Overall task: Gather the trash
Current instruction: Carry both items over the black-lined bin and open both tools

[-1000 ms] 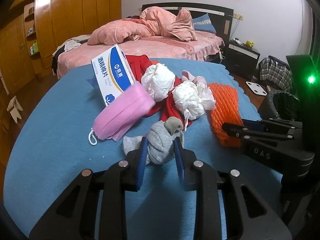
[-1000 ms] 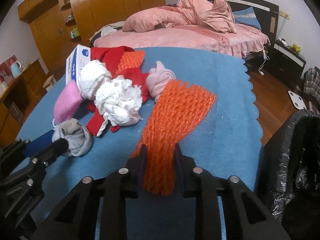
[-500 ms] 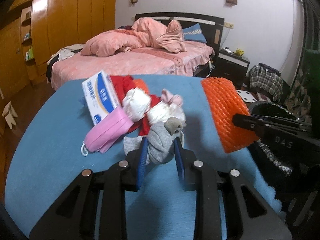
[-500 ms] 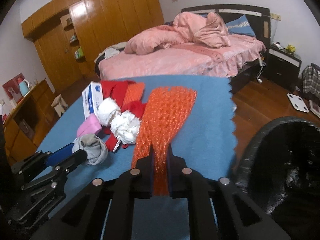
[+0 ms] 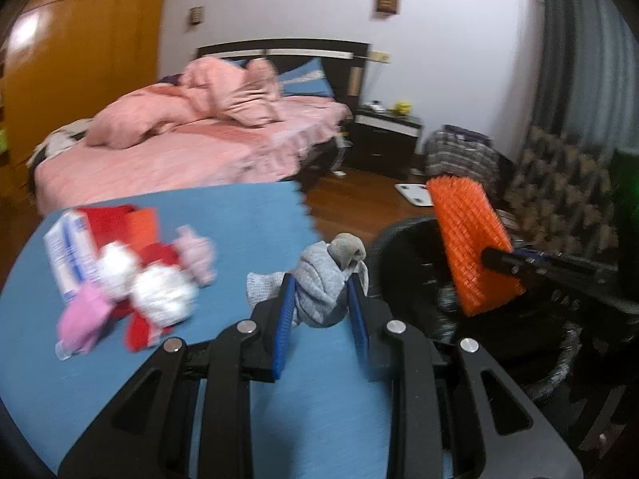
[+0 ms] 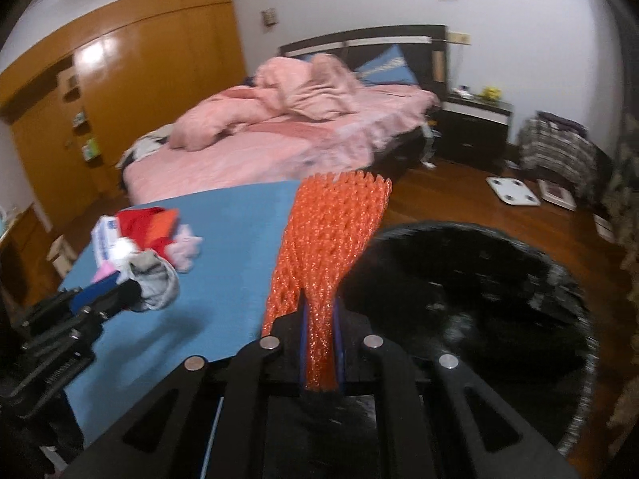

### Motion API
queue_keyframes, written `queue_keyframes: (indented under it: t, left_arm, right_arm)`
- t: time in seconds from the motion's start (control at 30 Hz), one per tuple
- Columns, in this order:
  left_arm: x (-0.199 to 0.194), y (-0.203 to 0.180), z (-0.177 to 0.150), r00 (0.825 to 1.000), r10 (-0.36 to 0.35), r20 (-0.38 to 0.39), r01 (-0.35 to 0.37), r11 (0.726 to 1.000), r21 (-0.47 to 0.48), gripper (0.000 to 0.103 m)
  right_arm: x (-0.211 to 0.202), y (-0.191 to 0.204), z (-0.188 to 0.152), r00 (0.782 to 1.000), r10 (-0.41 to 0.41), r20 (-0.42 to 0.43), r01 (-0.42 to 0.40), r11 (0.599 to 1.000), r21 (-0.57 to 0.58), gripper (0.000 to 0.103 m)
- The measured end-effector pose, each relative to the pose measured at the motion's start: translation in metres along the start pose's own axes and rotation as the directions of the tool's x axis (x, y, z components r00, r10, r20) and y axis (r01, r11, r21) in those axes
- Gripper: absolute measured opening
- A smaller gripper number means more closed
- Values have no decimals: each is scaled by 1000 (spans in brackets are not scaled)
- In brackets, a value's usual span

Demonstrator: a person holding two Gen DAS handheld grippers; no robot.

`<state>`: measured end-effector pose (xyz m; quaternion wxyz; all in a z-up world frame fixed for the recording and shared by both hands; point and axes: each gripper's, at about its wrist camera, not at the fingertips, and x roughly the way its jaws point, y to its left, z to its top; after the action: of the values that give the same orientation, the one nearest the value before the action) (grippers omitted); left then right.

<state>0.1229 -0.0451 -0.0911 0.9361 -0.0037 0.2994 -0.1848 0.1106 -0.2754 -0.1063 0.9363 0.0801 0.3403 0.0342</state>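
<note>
My left gripper (image 5: 321, 299) is shut on a grey sock bundle (image 5: 325, 285) and holds it above the right edge of the blue table (image 5: 247, 215), beside the black-lined trash bin (image 5: 403, 239). My right gripper (image 6: 319, 331) is shut on an orange foam net (image 6: 327, 239) and holds it over the bin's (image 6: 471, 279) left rim. The net (image 5: 471, 247) also shows in the left wrist view, over the bin. The sock bundle (image 6: 157, 279) shows at the left of the right wrist view.
A pile stays on the table: a white and blue box (image 5: 68, 255), red cloth (image 5: 108, 219), white paper wads (image 5: 163, 291), a pink mask (image 5: 80, 319), a pink bundle (image 5: 195, 251). A pink bed (image 5: 191, 151), nightstand (image 5: 385, 135) and floor scale (image 6: 513, 191) lie beyond.
Both grippers have lifted their items off the table and swung right toward the bin. The orange net now hangs over the bin; the sock bundle is at the table's right edge.
</note>
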Motion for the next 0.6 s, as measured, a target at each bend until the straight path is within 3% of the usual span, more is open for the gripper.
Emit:
queue_keyframes:
  t: [0.17, 0.27, 0.3, 0.37, 0.47, 0.6]
  left_arm:
    - [22, -46, 9, 995, -98, -6, 98, 994, 42, 26]
    - [38, -70, 12, 986, -163, -31, 165, 985, 57, 32]
    - [42, -75, 12, 983, -179, -33, 181, 982, 58, 36]
    - [44, -79, 10, 981, -193, -31, 194, 979, 55, 58]
    - [43, -72, 7, 986, -164, -16, 164, 985, 53, 64]
    - [32, -37, 2, 998, -58, -6, 59, 998, 24, 71]
  right_arm:
    - [-8, -40, -6, 997, -74, -1, 74, 996, 53, 11]
    - [-14, -60, -8, 993, -117, -2, 116, 990, 78, 19]
    - [-15, -64, -8, 992, -125, -2, 124, 989, 85, 27]
    - [-19, -71, -10, 989, -147, 5, 146, 985, 96, 43]
    - [-20, -74, -12, 987, -162, 15, 160, 982, 105, 62]
    - [-18, -61, -10, 988, -147, 45, 143, 985, 96, 87]
